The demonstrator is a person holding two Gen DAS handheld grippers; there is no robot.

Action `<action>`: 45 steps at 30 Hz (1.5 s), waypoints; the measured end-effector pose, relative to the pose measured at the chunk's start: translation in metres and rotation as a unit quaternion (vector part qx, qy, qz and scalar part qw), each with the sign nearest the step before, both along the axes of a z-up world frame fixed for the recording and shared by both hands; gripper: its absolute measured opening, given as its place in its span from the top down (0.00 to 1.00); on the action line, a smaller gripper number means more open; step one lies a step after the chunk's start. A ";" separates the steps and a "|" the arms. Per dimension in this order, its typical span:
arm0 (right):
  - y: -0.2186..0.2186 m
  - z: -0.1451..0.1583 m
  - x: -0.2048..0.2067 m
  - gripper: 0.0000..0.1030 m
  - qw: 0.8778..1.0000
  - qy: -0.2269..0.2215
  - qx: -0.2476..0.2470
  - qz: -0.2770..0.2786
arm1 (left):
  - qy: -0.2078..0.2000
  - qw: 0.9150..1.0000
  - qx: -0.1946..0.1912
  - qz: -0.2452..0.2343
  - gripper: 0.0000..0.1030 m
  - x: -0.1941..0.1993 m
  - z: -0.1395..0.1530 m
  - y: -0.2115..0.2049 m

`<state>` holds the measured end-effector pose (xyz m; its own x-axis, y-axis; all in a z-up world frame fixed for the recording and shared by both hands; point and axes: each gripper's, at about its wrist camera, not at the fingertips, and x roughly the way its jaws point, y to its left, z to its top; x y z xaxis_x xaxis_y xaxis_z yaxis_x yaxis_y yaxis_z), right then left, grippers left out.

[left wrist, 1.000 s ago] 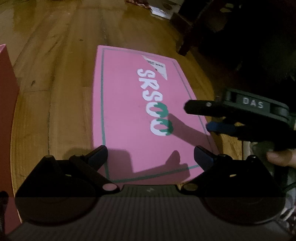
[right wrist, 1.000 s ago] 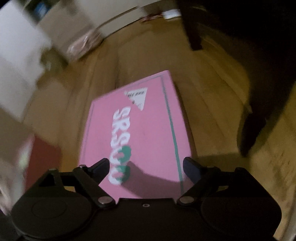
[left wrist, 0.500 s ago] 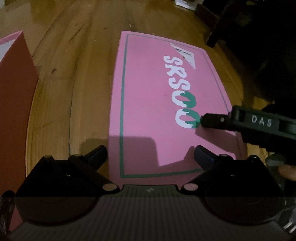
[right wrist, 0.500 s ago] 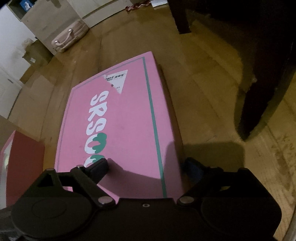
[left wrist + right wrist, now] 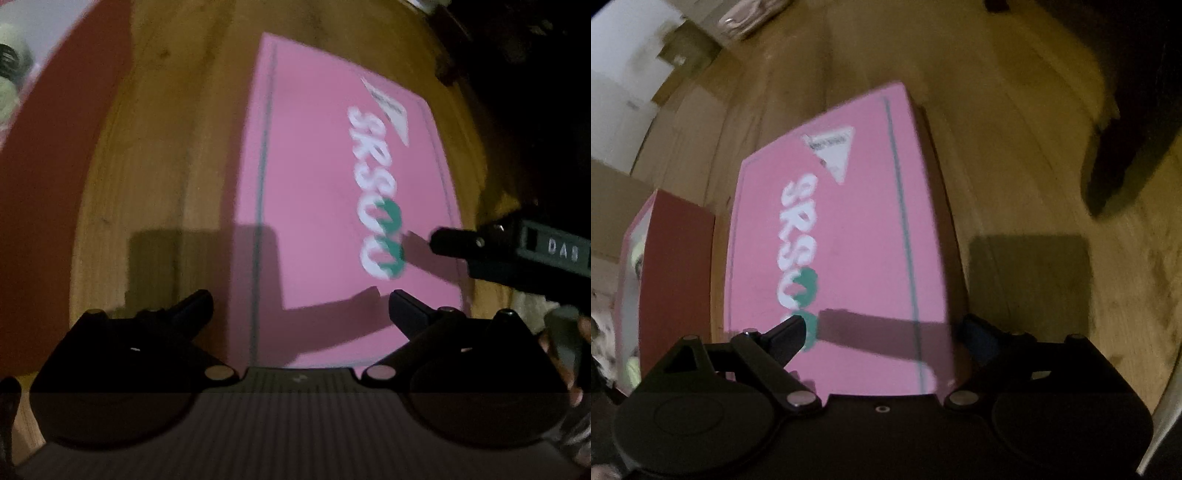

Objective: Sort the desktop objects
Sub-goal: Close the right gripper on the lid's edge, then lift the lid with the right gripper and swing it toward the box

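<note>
Currently, the right claw (image 5: 882,334) stands wide with its jaws closing slightly: the left finger rests over the printed top face of the pink box (image 5: 846,236), the right finger sits beside the box's right edge, and no pad presses on the box. The left claw (image 5: 299,306) is also open, straddling the box's left edge near the closest end, one finger over the wooden table (image 5: 155,155) and the other over the pink top. The box lies flat on the table, lettering up. A red box (image 5: 674,273) stands just beside it on the left, its contents too blurred to identify. Judged from this layout, sorting is at an early stage: the pink box is approached but not gripped, and its lifting and placement remain.
</note>
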<state>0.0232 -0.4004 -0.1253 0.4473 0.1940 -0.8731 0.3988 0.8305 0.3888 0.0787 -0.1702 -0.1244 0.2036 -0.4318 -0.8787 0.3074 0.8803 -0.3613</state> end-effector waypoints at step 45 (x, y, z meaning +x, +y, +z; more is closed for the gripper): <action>-0.006 -0.041 0.012 0.00 0.997 -0.069 0.021 -0.034 | -0.046 0.999 0.003 0.016 0.00 0.019 -0.011 -0.013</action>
<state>0.0348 -0.4064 -0.1662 0.5759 0.1944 -0.7941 0.3943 0.7849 0.4780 0.0976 -0.1832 -0.1350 0.2976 -0.4184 -0.8581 0.3112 0.8923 -0.3272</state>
